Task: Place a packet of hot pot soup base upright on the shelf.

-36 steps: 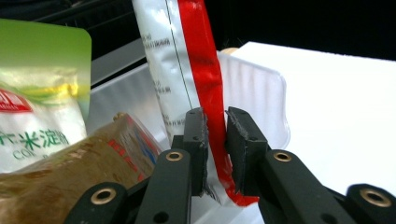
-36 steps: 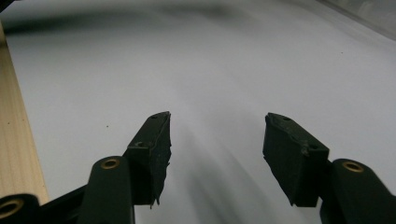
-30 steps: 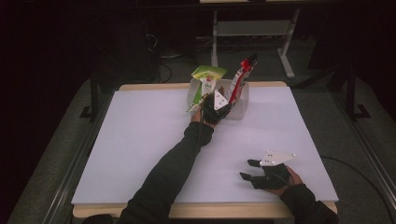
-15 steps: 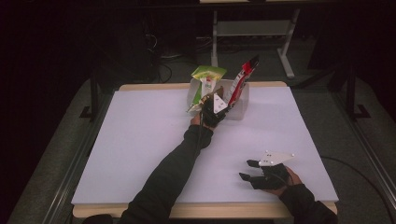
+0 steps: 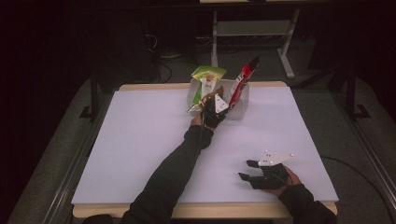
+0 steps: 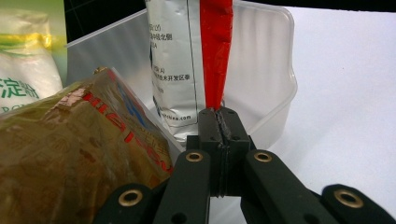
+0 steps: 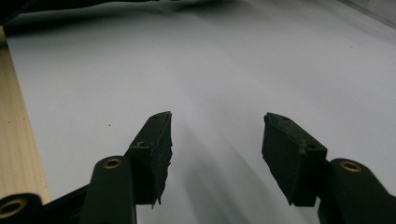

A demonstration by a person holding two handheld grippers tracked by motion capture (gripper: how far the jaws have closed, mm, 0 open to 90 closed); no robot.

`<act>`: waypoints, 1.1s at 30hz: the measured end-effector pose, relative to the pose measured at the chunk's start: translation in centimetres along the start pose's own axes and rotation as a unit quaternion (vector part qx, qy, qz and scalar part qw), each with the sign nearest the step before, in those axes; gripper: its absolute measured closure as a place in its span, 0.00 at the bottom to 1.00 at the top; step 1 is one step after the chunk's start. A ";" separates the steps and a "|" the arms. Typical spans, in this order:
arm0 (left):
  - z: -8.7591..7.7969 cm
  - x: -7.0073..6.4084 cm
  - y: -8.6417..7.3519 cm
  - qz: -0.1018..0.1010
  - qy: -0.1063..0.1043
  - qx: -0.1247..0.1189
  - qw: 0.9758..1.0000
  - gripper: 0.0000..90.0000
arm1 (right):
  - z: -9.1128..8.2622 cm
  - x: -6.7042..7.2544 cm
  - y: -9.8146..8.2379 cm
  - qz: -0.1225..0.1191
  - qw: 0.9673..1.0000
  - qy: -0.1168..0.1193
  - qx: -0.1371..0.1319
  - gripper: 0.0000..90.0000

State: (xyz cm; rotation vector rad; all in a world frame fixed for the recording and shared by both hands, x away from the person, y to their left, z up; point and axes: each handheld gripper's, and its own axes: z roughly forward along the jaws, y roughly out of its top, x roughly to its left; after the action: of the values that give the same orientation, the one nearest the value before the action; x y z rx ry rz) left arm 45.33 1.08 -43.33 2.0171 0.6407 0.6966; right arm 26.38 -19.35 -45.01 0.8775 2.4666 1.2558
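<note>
A clear plastic bin (image 5: 243, 99) stands at the table's far middle and holds several snack packets. A red-and-silver packet (image 5: 243, 77) leans up out of it to the right. My left gripper (image 5: 215, 108) reaches into the bin's near left side. In the left gripper view its jaws (image 6: 218, 114) are pressed together on the lower red edge of that packet (image 6: 215, 51). A brown packet (image 6: 70, 154) lies right against the gripper's left side. My right gripper (image 5: 246, 170) rests low near the table's front right, open with nothing between the jaws (image 7: 217, 135).
A green-and-white packet (image 5: 208, 73) sticks up at the bin's far left corner. The white tabletop (image 5: 140, 140) has a wooden front edge (image 5: 219, 210). Dark floor and a metal stand (image 5: 252, 28) lie beyond the table.
</note>
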 end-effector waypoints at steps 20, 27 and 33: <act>-6.2 1.6 -0.5 0.011 -0.036 -0.050 0.998 0.93 | -1.2 -0.7 0.2 0.004 0.999 -0.024 -0.021 0.50; -9.3 2.4 -1.7 0.008 -0.050 -0.052 0.997 0.87 | -1.6 -0.8 0.4 -0.004 0.999 -0.041 -0.025 0.52; -11.5 3.1 -3.0 0.005 -0.053 -0.053 0.997 0.80 | -2.0 -0.7 0.7 -0.012 0.998 -0.055 -0.033 0.53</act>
State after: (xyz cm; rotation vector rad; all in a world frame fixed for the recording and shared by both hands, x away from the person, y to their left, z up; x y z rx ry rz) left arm 39.16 11.19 -40.00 1.9460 0.5211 0.6134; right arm 26.29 -20.78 -43.32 0.8723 2.3300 1.2402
